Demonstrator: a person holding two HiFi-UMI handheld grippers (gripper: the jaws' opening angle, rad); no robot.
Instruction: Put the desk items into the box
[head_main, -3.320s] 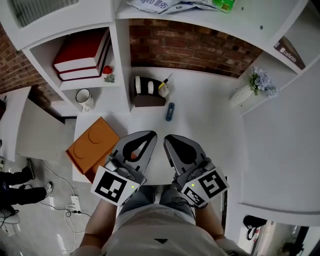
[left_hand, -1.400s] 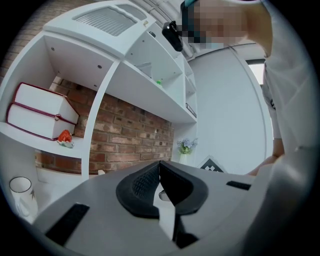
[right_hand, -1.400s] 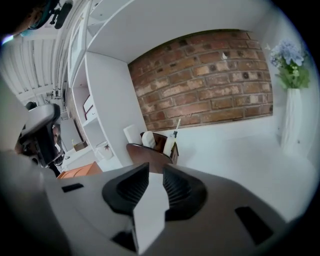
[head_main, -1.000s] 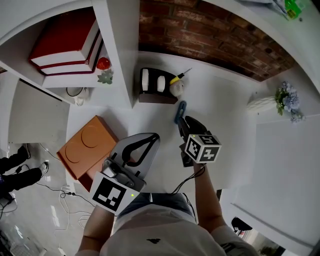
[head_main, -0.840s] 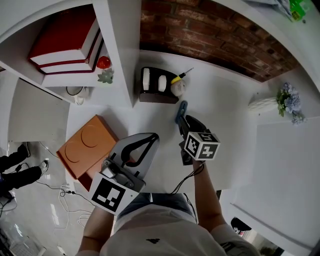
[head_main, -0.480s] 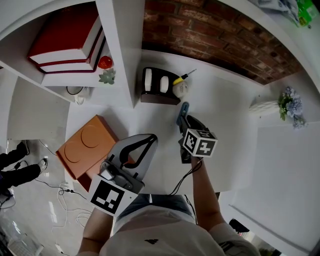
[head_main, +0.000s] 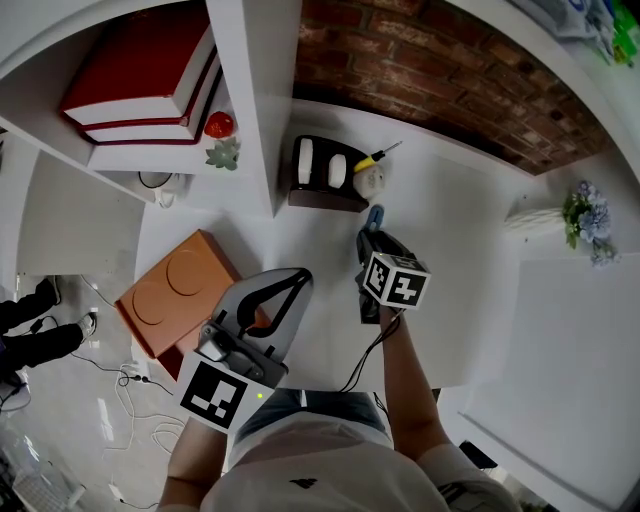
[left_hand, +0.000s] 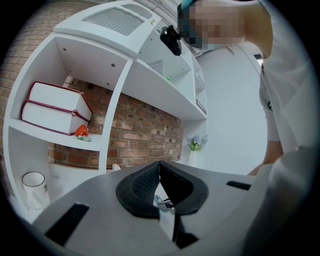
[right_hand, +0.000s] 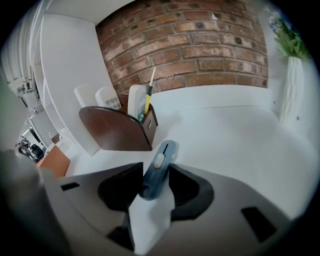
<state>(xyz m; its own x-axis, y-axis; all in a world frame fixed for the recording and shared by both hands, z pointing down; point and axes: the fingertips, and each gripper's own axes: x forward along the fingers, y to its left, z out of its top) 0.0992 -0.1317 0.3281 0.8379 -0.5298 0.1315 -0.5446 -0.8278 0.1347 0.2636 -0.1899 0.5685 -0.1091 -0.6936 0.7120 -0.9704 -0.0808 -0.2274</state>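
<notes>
While freshly spread wide, right claw (head_main: 369, 240) astride the blue utility knife (right_hand: 158, 162) on the bench (right_hand: 225, 135); left claw (left_hand: 159, 164) closed, empty.

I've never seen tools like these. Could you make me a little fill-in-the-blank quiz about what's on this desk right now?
1. The right tool has its jaws open around a ____ utility knife lying on the white desk.
2. The left tool holds nothing; its jaws are ____.
3. The orange box sits on the person's ____ side.
4. The shelf books have ____ covers.

Missing words: blue; shut; left; red.

Note: the right tool's jaws have just been opening.
</notes>
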